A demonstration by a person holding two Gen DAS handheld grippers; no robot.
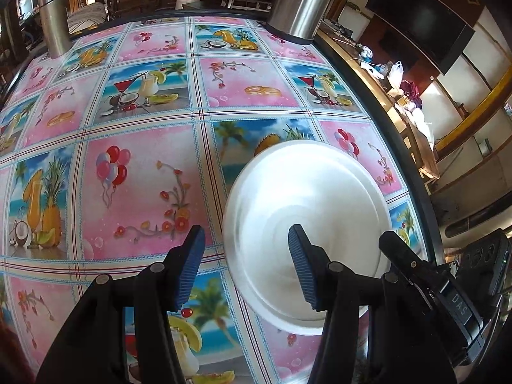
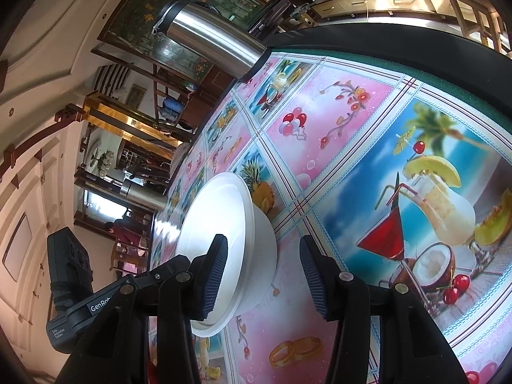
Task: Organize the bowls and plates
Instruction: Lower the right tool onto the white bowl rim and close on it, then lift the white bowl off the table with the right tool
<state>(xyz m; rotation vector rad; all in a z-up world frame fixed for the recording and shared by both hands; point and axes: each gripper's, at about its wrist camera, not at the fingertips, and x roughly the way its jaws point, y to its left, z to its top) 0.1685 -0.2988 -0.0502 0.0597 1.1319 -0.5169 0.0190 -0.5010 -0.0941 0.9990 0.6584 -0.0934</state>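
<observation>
On the table (image 1: 144,166) | plate (image 1: 307,233) capping bowl (image 2: 262,243) | left gripper (image 1: 246,265) and right gripper (image 2: 264,275) both spread, empty | straddle rim squarely, then clench gently.

A home dining room: patterned tablecloth (image 1: 144,176), steel flasks (image 2: 208,38), wooden cabinets (image 2: 400,3), wall television (image 1: 425,22).

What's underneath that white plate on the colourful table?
The right wrist view shows the white plate lying on a white bowl, which stands on the patterned tablecloth. The plate covers the bowl's opening, so whatever is inside cannot be seen.
</observation>
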